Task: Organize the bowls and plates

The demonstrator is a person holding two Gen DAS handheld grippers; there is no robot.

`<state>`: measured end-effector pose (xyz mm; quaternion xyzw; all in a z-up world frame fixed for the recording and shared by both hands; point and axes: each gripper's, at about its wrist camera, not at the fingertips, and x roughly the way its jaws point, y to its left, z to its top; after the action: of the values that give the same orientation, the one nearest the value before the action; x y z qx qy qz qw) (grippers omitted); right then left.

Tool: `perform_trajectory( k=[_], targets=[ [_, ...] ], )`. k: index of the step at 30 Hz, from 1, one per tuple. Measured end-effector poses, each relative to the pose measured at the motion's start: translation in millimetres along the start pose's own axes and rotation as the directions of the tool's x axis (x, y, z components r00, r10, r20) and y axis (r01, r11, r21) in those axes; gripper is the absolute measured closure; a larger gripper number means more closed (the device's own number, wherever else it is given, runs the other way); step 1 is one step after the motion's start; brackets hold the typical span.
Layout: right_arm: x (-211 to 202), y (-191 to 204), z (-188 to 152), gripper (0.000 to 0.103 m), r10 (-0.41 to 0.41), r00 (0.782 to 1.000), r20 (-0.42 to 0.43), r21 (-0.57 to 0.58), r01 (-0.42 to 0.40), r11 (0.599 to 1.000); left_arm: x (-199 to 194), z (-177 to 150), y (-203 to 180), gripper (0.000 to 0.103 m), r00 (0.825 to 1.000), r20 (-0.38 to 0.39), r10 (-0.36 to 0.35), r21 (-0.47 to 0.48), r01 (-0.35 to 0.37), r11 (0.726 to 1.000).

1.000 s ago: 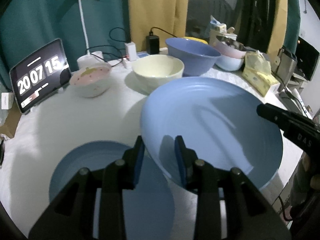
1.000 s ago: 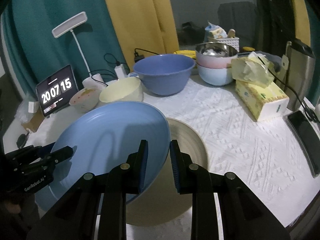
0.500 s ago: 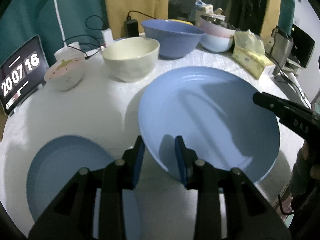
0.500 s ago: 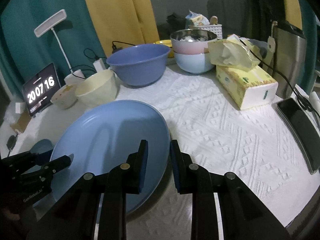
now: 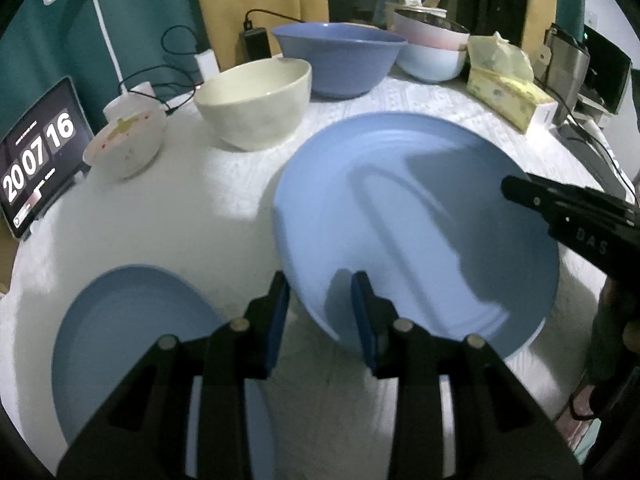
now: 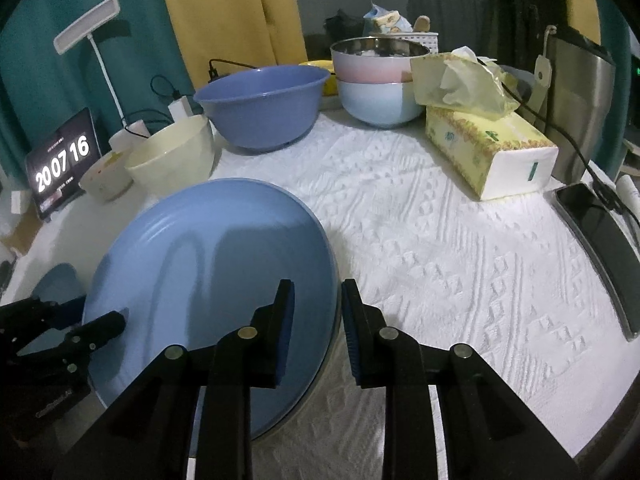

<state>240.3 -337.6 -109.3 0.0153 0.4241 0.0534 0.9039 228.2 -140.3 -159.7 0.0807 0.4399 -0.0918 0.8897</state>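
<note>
A large blue plate [image 5: 416, 220] [image 6: 208, 280] lies flat in the middle of the white tablecloth. My left gripper [image 5: 320, 312] is shut on the plate's near-left rim. My right gripper [image 6: 316, 332] is shut on the opposite rim, and it shows in the left wrist view [image 5: 560, 216]. A thin beige edge shows under the plate by the right gripper; what it belongs to I cannot tell. A smaller blue plate [image 5: 132, 344] lies on the cloth to the left. A cream bowl [image 5: 256, 108], a small pink-speckled bowl [image 5: 128, 144] and a big blue bowl [image 5: 340, 60] stand behind.
Stacked pink and pale-blue bowls [image 6: 376, 88] stand at the back. A tissue box [image 6: 488, 148], a phone [image 6: 600, 240] and a steel appliance [image 6: 576, 108] are on the right. A clock tablet [image 5: 36, 156], a lamp [image 5: 108, 40] and chargers are at the left back.
The big blue plate has come down over the beige plate seen a second ago and now lies flat on it. Both grippers kept their grip.
</note>
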Motion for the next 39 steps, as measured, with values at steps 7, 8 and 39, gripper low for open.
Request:
perform_trajectory(
  k=[7,8,39],
  targets=[
    [-2,8,-1,0.073,0.018,1.0,-0.016,-0.01,-0.018,1.0,-2,-2,8,0.069,1.0,-0.007,0.005,-0.011,-0.005,1.0],
    [-2,10,-1,0.073,0.015,1.0,-0.016,-0.01,-0.015,1.0,-2,-2,9,0.069,1.0,-0.008,0.0,-0.014,0.0,1.0],
    [-52,84,7,0.065,0.017,0.999,0.051,-0.093,-0.012,0.996,-66,-27,74,0.058,0.986,0.164,-0.035,-0.17,0.063,0.983]
  ],
)
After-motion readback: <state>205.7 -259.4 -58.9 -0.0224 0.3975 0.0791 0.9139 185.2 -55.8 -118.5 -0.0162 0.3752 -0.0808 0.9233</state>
